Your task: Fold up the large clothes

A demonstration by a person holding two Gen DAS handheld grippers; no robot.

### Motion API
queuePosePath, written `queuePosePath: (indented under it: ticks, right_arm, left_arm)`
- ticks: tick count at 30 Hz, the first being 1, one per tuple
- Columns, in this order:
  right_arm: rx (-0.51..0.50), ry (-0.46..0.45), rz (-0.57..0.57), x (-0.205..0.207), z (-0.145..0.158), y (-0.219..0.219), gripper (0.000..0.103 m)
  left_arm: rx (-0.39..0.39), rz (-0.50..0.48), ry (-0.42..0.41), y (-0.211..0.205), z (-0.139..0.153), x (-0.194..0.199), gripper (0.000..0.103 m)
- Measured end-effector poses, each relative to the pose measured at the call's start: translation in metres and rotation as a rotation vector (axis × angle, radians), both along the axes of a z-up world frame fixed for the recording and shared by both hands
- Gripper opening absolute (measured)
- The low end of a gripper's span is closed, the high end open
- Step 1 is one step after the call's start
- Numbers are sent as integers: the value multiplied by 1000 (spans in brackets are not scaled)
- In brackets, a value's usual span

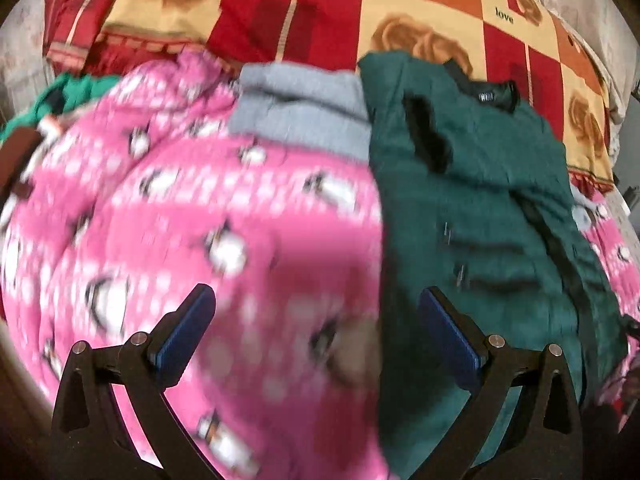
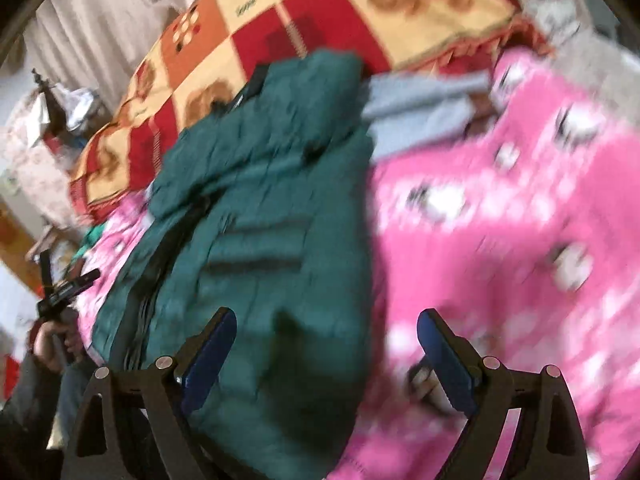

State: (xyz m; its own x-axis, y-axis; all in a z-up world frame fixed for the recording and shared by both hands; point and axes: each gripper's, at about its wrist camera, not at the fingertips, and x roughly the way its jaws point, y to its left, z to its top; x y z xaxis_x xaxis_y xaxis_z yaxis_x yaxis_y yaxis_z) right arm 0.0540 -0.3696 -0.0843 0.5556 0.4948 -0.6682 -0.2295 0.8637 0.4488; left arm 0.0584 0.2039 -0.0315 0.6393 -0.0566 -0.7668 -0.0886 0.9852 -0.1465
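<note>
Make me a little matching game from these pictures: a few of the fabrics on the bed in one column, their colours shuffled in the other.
Things:
1. puffy jacket
2. penguin fleece
3. folded garment lying between them at the far end
4. checked blanket behind

Colours:
A. pink with white spots
B. red, orange and cream squares
C. dark green
D. light grey

Pairs: 1-C, 2-A, 3-D, 4-B
</note>
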Motion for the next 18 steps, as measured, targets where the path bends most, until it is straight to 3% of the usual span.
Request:
queuePosePath:
  ticks: [7,10,14,16,18]
  right_arm:
    - [146,-87,97,-34,-14,18,91]
    - [200,-100,87,-39,-18,18,91]
    - [240,-111,105,-45,-18,22,85]
    - [232,-106,115,-45,-18,25,83]
    - [190,-86,110,-42,-23,26,74]
  left_arm:
    - [-190,-76,13,-3,-14,-33,102]
    - [-255,-135,-4,-15,-15,-37,102]
    - [-340,-223,58,-31,-32,-36,102]
    - [-313,-266,60,-43,-37,-38,102]
    - [-251,-282,35,-54,-38,-41,102]
